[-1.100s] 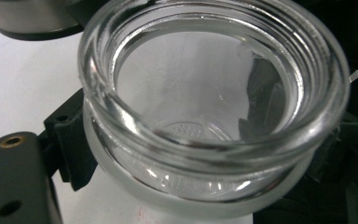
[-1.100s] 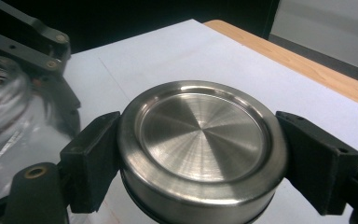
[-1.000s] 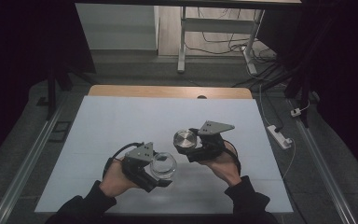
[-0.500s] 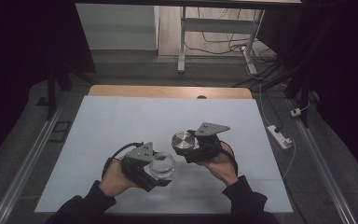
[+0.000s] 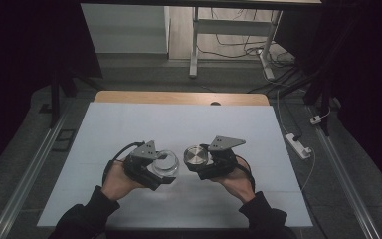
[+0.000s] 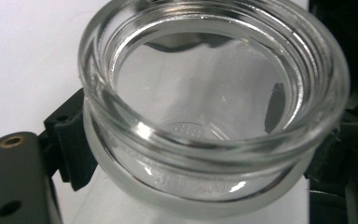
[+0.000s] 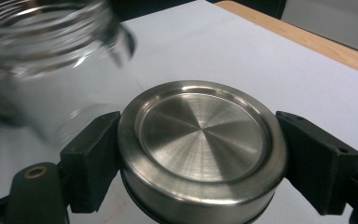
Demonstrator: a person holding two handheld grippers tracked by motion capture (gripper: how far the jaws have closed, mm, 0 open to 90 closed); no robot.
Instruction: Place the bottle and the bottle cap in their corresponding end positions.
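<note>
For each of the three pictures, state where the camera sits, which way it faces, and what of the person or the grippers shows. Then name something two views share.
High view: above the person's side, facing forward and down on the table; forearms, left gripper, right gripper.
Left gripper view: rides the left gripper, looking into the glass jar.
Right gripper view: rides the right gripper, looking at the metal lid.
Shared: both gripper views show the jar.

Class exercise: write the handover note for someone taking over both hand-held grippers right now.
Left hand-held gripper: shut on the open glass jar, held above the white table.
Right hand-held gripper: shut on the metal lid, flat side up, beside the jar and apart from it.
Done: lid is off the jar.
Left, probably: either screw the lid on, or set both down.
</note>
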